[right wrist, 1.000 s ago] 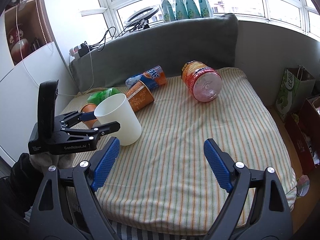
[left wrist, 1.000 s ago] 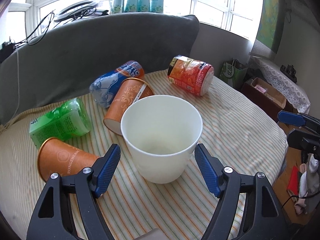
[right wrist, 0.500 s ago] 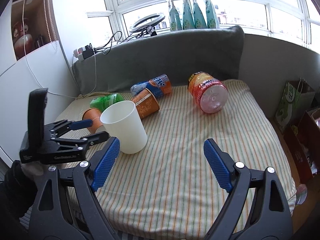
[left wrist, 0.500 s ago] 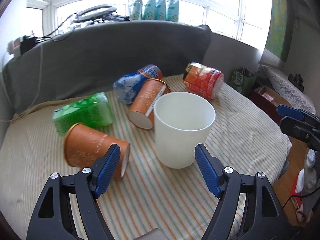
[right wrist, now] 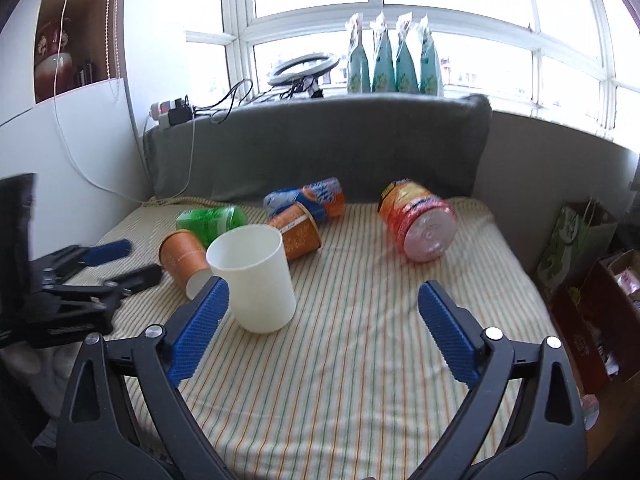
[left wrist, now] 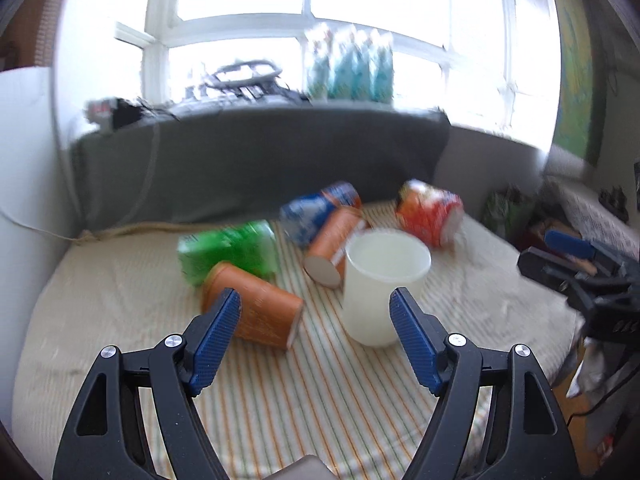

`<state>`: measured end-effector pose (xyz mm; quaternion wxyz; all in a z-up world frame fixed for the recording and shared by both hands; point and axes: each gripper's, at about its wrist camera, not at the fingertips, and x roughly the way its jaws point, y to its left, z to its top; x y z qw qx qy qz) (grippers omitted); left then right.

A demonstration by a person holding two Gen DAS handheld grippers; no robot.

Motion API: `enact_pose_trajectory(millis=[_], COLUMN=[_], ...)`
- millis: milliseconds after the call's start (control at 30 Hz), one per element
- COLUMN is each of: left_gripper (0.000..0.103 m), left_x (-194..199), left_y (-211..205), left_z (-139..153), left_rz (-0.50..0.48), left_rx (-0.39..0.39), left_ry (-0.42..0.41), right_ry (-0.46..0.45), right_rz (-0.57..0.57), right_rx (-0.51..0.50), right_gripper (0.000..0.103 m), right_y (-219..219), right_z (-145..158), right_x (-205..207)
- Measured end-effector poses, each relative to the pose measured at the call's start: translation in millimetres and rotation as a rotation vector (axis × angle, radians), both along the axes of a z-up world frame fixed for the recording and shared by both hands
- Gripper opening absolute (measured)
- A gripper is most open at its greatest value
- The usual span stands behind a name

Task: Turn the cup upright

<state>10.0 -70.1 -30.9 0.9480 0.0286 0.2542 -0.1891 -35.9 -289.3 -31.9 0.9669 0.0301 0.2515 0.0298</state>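
Cups lie toppled at far left; your white cup [right wrist: 252, 280] stands upright mid-bed, touching neither gripper. Left gripper [left wrist: 314, 342] and right gripper [right wrist: 322, 330] both have jaws spread, empty. It looks light and crushable: grip gently at mid-wall.

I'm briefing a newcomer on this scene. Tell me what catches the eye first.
The white cup stands upright, mouth up, alone on the striped cloth. Behind it lie toppled things: two orange paper cups, a green bottle, a blue bottle and, off to the right, a red-orange jar. Both claws, left and right, gape empty.
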Motion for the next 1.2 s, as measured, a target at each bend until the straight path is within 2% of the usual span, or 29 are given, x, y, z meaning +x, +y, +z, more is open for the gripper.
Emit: enact_pose_trajectory(millis=[100,200,300,400,600,1200], left_gripper=[0.077,0.082,0.083,0.084,0.084,0.084], left_x=[-13.7,-23.4,-32.0,-35.2,-41.1,-48.9], left_y=[8.9,18.4,25.7,29.9,36.1,37.4], left_z=[13.4,25.4,35.6,40.7,46.2,51.4], left_rz=[0.065,0.12,0.178,0.204,0.226,0.23], left_rx=[-0.016,-0.04,-0.053,-0.053,-0.065,-0.062], left_ry=[-0.08,-0.141,-0.207,-0.238,-0.258,-0.279], right_ry=[-0.039,-0.07,-0.093,-0.117,-0.157,-0.167], right_rz=[-0.019,-0.037,-0.054,-0.077,-0.119,-0.108], right_rx=[-0.029,-0.055,-0.056,-0.056,-0.066,-0.084], right_gripper=[0.099,0.099,0.103,0.103,0.103,0.103], right_y=[6.0,11.8,14.3,15.7,15.8,21.8], right_z=[5.5,9.7,12.5,15.6,21.5,24.9], right_x=[-1.6,-3.0,-3.2,-4.1,-8.0,-10.5])
